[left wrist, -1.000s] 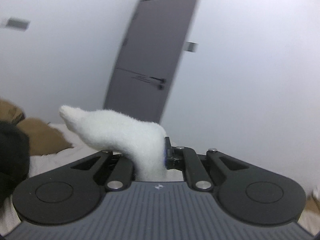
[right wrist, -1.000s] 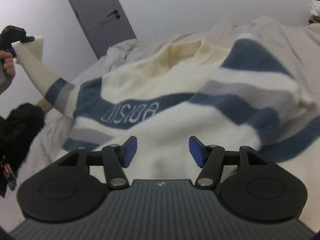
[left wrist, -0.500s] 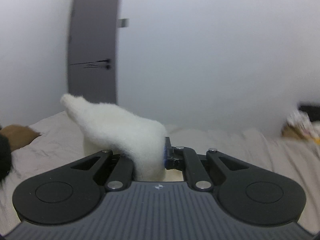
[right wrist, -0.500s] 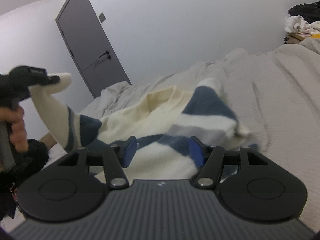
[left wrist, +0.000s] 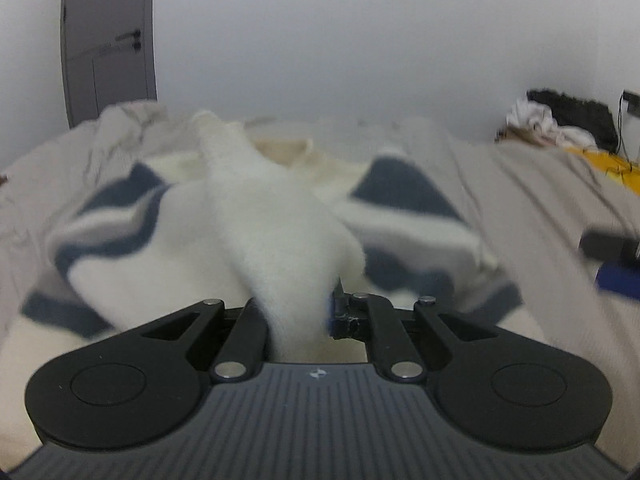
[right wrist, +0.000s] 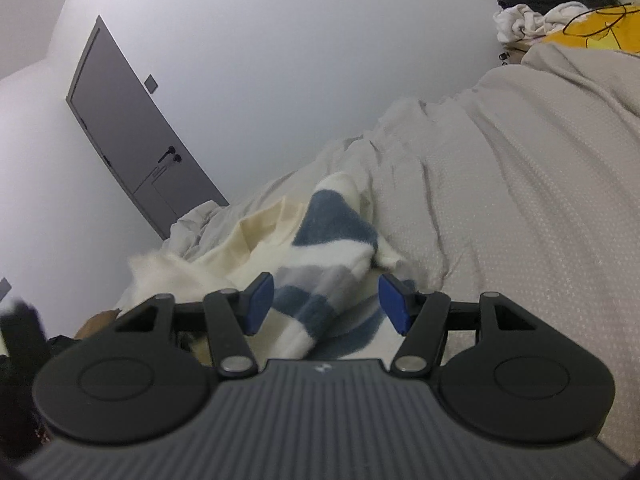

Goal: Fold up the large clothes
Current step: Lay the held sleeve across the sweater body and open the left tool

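**Sleeve pinched over a striped sweater on the bed**

The cream sweater (left wrist: 152,264) with navy and grey stripes lay crumpled on the beige bed cover (left wrist: 532,200). The left gripper (left wrist: 298,312) pinched its fluffy white sleeve (left wrist: 280,240), draped across the body. The right gripper (right wrist: 326,302) hung with jaws spread, empty. No containers showed; a clothes heap (right wrist: 560,4) sat beyond.

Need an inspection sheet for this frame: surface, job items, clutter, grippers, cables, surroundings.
Surface: bed with rumpled beige cover.
Job's things: striped sweater lying on the bed; its white sleeve is lifted over the body.
Clutter: clothes pile at the far corner of the bed; dark items at left, unclear.
Grippers: left gripper shut on the sleeve; right gripper open, nothing held.
Cables: thin dark cord on a yellow cloth.
Surroundings: white wall, grey door.
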Motion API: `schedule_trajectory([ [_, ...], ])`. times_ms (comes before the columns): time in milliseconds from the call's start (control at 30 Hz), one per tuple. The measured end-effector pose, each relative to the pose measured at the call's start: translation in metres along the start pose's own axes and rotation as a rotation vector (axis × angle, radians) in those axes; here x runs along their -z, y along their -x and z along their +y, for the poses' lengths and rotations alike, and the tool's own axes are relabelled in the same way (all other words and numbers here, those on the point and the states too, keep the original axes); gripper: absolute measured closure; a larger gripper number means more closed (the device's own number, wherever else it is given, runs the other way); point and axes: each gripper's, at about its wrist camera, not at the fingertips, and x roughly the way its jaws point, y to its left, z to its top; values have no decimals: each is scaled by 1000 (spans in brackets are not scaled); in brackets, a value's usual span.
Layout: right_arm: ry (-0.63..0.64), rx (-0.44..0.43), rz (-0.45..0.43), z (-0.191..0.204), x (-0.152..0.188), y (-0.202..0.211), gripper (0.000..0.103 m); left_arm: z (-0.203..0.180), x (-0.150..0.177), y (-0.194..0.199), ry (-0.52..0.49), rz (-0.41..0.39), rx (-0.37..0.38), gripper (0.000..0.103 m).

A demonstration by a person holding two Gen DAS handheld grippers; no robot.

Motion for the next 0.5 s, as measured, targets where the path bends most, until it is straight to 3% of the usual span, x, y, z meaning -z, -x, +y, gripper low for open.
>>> schedule_trajectory([
  [200, -10, 19, -18, -6, -1, -4, 41, 28, 2, -12, 35, 51, 34, 92],
  [267, -25, 72, -71, -12, -6, -2, 41, 32, 6, -21, 26, 67, 51, 84],
  [333, -70, 74, -85, -21, -10, -3, 41, 30, 4, -21, 46, 89, 89, 60],
  [400, -71, 81, -85, -22, -9, -5, 41, 33, 5, -12, 58, 95, 129, 46],
  [500, -19, 76, -80, -11, -6, -8, 41, 34, 5, -1, 42, 97, 143, 43],
])
